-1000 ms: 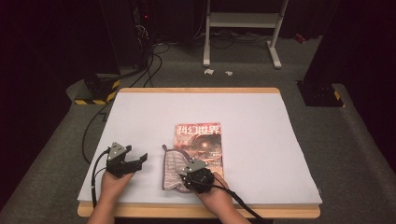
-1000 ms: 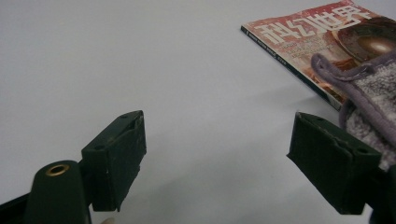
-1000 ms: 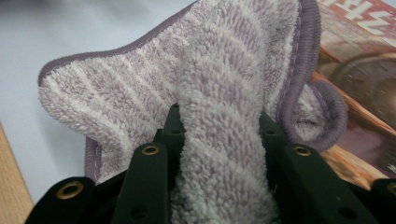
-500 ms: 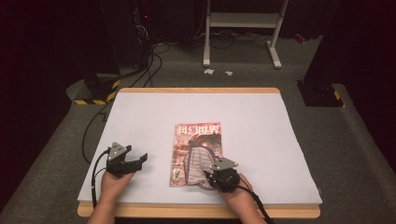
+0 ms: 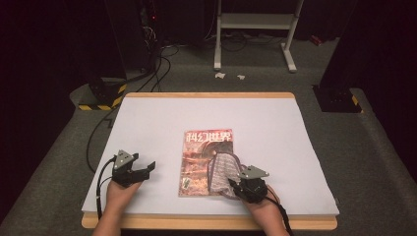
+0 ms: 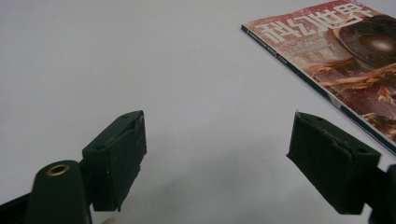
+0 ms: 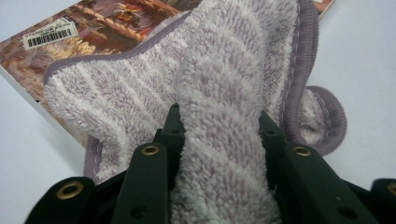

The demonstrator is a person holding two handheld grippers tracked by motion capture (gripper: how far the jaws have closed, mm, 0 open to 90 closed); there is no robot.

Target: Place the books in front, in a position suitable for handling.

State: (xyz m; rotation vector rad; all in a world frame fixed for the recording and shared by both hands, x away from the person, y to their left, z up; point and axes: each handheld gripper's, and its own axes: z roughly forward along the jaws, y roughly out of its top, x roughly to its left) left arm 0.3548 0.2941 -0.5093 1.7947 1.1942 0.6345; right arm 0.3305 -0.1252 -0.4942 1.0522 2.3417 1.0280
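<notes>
The right gripper (image 7: 219, 135) has its jaws clamped on a bunched fold of the towel (image 7: 233, 93), draped over the magazine (image 5: 204, 160).

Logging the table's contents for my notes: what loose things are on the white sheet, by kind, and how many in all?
Magazine: 1
Cloth, striped, pinched in the right gripper and lying on the magazine: 1
Total: 2

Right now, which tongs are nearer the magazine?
Right. The right tongs, gripping the cloth, sit at the magazine's near corner; the left tongs rest open, apart to its left.
</notes>
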